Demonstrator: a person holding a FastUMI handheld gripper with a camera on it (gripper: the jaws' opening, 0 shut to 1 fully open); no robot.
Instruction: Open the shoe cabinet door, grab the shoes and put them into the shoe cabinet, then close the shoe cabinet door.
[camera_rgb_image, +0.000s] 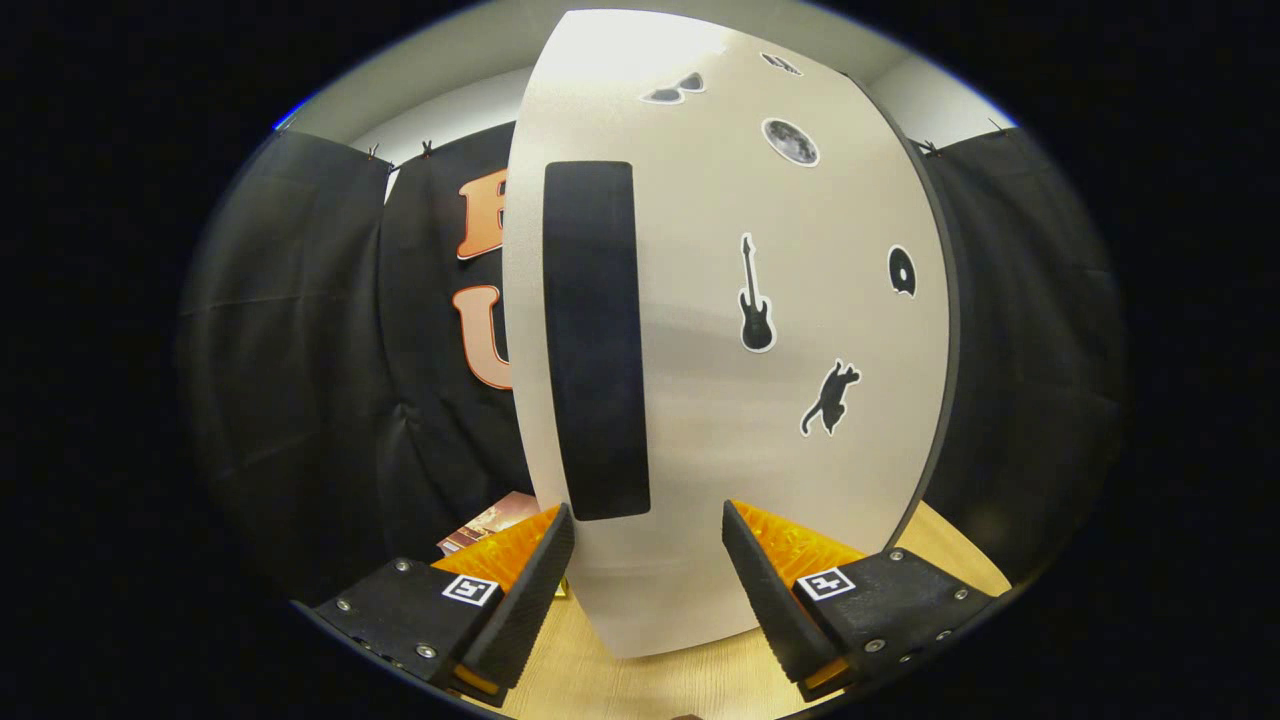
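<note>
While your tool (648, 570) stands spread, fingers (525, 590) apart and gripping nothing, the shoe cabinet door (800, 500) rises just ahead of them: a smooth, matte pale panel, dark-edged, on the light wood-grain bench (650, 685). Its tall black handle strip (595, 340) sits above your left finger. Stickers, including a guitar (756, 297) and a cat (829, 398), dot the panel. Black cloth wall (300, 350) hangs either side.

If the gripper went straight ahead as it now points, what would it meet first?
Most likely the pale cabinet door, which stands right ahead of the open gripper, just beside its long black handle. Exact depth is unclear.
</note>
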